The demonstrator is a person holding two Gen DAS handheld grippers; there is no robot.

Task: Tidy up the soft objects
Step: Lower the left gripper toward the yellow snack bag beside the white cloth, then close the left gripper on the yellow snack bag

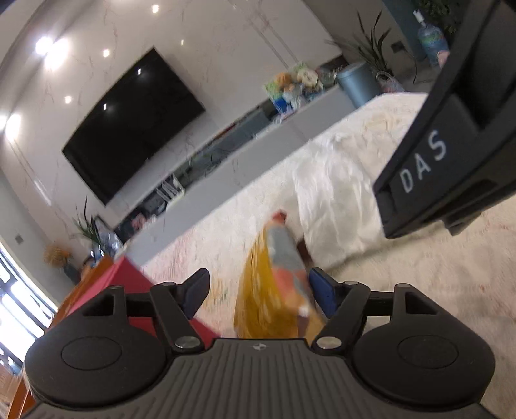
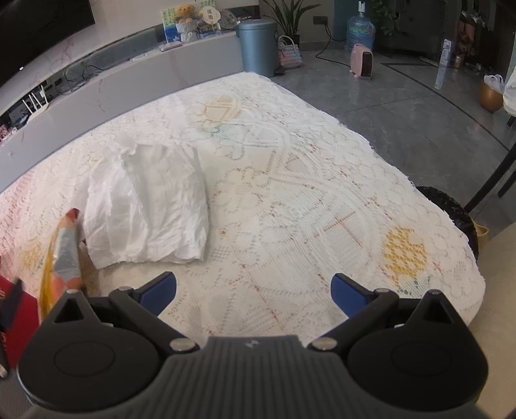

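Observation:
A yellow, orange and grey soft bag (image 1: pixel 277 290) hangs between the fingers of my left gripper (image 1: pixel 258 293), resting against the right finger; the jaws stand wide apart. It also shows in the right wrist view (image 2: pixel 63 254) at the left edge. A folded white plastic bag (image 2: pixel 148 203) lies on the lace-covered table (image 2: pixel 322 193), and shows in the left wrist view (image 1: pixel 329 199). My right gripper (image 2: pixel 253 295) is open and empty above the table's near part; its body (image 1: pixel 451 145) appears at the upper right of the left wrist view.
A red box (image 2: pixel 16 325) sits at the table's left, also in the left wrist view (image 1: pixel 129 283). A grey low cabinet (image 2: pixel 129 80) with toys runs behind the table. A blue bin (image 2: pixel 258 45), water bottle (image 2: pixel 361 29) and pink heater (image 2: pixel 362 61) stand on the floor.

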